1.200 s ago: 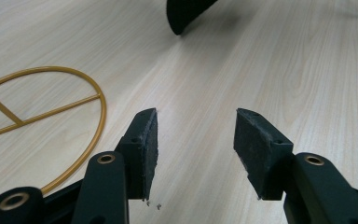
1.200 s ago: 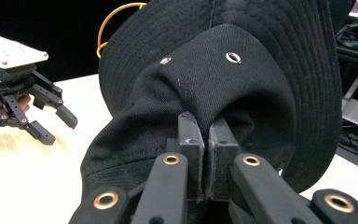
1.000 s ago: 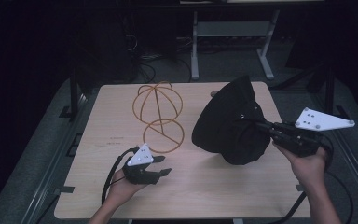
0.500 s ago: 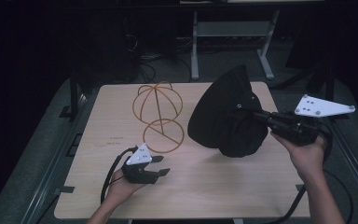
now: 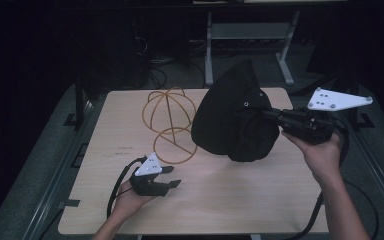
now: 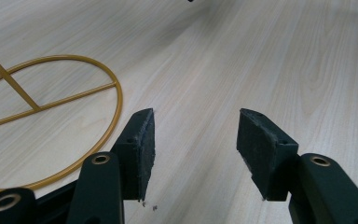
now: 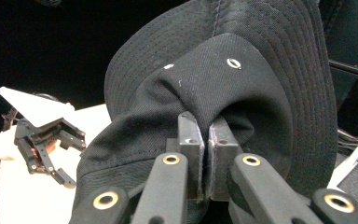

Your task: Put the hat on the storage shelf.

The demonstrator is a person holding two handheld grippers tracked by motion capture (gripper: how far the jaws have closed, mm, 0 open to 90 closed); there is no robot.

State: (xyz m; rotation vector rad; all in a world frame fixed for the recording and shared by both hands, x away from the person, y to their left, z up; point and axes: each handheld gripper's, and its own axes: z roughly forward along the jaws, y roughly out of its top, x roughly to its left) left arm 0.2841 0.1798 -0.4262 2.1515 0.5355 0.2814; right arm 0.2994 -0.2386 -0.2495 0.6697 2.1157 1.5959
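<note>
Hat, black, pinched at the crown by right claw, pads pressed together on the fabric, held up over the desk's right half near the far edge. Wire stand just left of it, near the far middle. Left claw resting low by the near edge, jaws apart around nothing, base ring just beside. Bare wood across the near right corner and along the left edge.
</note>
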